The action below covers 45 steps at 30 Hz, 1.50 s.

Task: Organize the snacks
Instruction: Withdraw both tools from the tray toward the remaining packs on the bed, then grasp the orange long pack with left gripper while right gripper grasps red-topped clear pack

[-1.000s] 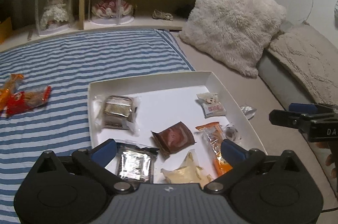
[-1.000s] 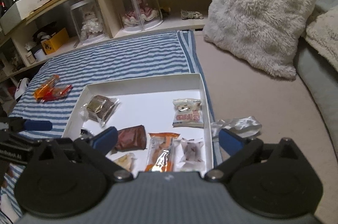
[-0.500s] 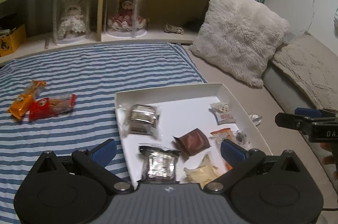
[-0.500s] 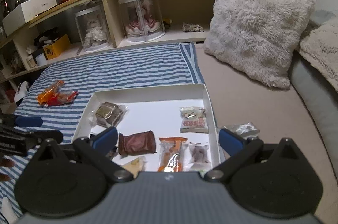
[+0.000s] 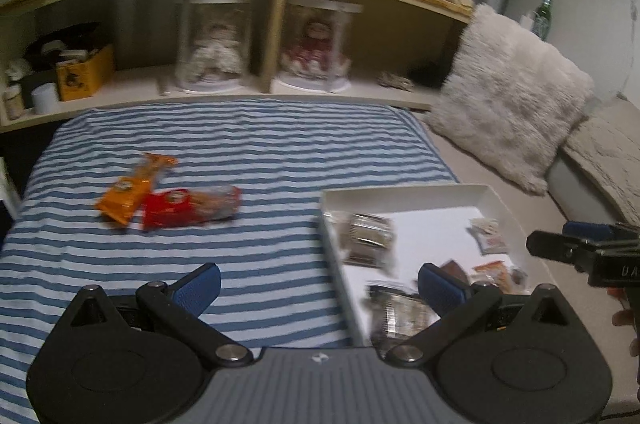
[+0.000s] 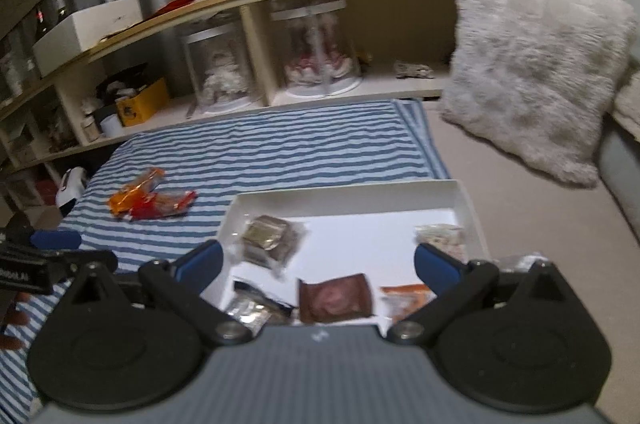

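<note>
A white tray (image 5: 404,193) (image 6: 344,190) lies on the bed and holds several wrapped snacks: a clear-wrapped dark one (image 6: 268,240), a brown packet (image 6: 334,298), an orange packet (image 6: 408,300) and a white-and-red packet (image 6: 440,234). Left of the tray, an orange packet (image 5: 132,192) and a red packet (image 5: 188,208) lie together on the striped blanket. My left gripper (image 5: 320,286) is open and empty, over the blanket at the tray's left edge. My right gripper (image 6: 318,262) is open and empty above the tray's near half. Each gripper shows at the edge of the other's view.
A striped blue-and-white blanket (image 5: 248,152) covers the bed. A fluffy pillow (image 6: 532,72) leans at the right. Behind stands a wooden shelf (image 5: 264,24) with two doll domes, a yellow box and jars. A crinkled silver wrapper (image 6: 516,262) lies just outside the tray's right edge.
Both grippers have pulled back from the tray and stayed open. The left view has swung left, so the two loose packets on the blanket now sit nearer its middle.
</note>
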{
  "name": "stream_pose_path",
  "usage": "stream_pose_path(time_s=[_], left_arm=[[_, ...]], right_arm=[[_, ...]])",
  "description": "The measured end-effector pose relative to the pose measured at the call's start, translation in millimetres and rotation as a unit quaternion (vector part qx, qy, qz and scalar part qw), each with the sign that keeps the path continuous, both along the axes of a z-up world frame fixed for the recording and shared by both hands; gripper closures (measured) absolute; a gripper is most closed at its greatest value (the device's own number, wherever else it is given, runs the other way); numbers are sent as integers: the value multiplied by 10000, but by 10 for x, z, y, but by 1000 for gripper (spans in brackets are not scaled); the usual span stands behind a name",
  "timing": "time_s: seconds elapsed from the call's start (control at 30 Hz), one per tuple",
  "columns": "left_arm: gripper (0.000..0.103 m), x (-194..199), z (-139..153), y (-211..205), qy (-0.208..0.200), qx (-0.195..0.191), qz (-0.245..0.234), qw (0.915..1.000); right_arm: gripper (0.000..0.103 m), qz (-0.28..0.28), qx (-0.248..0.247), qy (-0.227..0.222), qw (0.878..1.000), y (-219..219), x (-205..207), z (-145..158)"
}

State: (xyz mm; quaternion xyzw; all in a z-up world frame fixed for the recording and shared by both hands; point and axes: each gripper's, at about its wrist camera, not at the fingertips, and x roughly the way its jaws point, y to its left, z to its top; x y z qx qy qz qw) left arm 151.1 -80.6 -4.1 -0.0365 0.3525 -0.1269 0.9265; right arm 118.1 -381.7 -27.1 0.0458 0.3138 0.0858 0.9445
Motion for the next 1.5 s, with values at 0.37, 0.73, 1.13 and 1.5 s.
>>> stream_pose_path(time_s=[0.37, 0.73, 1.13, 1.5], left_arm=[[0, 153, -102, 748, -79, -119, 655, 9978], [0, 624, -321, 1336, -245, 43, 1292, 9913], [0, 1406, -718, 1525, -91, -150, 1215, 9924], [1, 1925, -977, 1594, -225, -574, 1031, 9928]], right_arm=[[0, 576, 121, 81, 9982, 804, 395, -118], [0, 1040, 272, -78, 9942, 1498, 838, -367], [1, 1098, 936, 35, 9895, 1981, 1590, -864], [56, 1135, 1191, 381, 9856, 2080, 2076, -1222]])
